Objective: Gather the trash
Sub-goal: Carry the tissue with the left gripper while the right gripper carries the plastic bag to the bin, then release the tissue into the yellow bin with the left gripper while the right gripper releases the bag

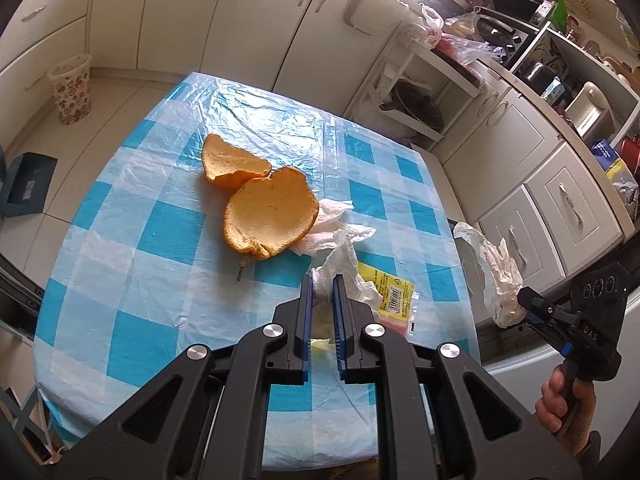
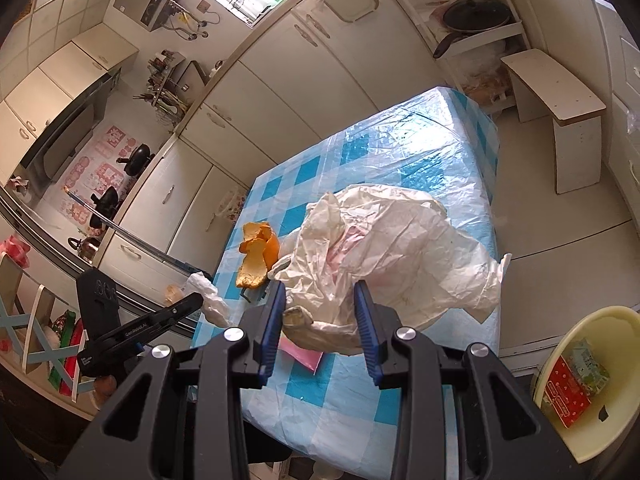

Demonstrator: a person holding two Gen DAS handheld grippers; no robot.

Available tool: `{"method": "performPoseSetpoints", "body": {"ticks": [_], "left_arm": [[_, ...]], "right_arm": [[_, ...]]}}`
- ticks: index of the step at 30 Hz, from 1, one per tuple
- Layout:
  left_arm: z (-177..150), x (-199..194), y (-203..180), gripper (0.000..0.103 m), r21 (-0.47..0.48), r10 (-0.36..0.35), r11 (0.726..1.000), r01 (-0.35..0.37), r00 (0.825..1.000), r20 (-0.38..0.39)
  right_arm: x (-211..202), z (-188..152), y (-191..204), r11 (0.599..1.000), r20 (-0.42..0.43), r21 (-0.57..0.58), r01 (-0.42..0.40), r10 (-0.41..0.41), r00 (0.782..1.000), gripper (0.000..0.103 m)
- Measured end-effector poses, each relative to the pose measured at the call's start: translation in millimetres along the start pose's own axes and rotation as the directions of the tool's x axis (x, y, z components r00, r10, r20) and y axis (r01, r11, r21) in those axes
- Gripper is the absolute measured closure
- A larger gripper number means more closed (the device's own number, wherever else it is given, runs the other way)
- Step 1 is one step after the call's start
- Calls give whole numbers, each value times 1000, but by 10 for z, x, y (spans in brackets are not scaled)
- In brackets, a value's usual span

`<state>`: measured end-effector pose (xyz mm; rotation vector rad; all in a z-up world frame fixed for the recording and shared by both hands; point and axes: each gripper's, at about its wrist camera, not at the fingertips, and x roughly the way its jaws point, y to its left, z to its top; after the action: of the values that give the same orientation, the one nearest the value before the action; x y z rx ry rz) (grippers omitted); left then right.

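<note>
On the blue-checked tablecloth lie two orange peels, one large and one farther back. My left gripper is shut on a crumpled white tissue beside the large peel, with a yellow wrapper just right of it. The right gripper is shut on the gathered edge of a white plastic bag that spreads over the table. From the left wrist view that bag hangs off the table's right edge. Peels and tissue sit left of the bag.
A pink packet lies on the cloth under the bag's near edge. A yellow basin with cartons stands on the floor at the right. A white stool stands beyond the table. A patterned waste basket stands by the cabinets.
</note>
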<state>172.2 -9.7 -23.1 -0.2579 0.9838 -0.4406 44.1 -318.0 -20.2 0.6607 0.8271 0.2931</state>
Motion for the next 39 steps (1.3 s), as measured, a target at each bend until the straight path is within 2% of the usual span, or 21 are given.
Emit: {"method": "performPoseSetpoints", "body": {"ticks": [11, 20, 30, 39], "left_arm": [[-107, 95, -438, 94, 79, -61, 995, 63, 998, -27], [-295, 237, -1104, 94, 177, -115, 976, 126, 991, -73], [-802, 501, -2092, 94, 310, -149, 931, 192, 976, -156], [-1251, 588, -2681, 94, 428, -130, 883, 191, 977, -169]], "right_arm": [[-320, -85, -353, 996, 23, 48, 69, -70, 997, 68], [-640, -267, -938, 972, 16, 163, 168, -173, 985, 67], [-841, -558, -1566, 919, -61, 284, 274, -268, 961, 67], [-933, -646, -1731, 899, -84, 322, 297, -286, 955, 64]]}}
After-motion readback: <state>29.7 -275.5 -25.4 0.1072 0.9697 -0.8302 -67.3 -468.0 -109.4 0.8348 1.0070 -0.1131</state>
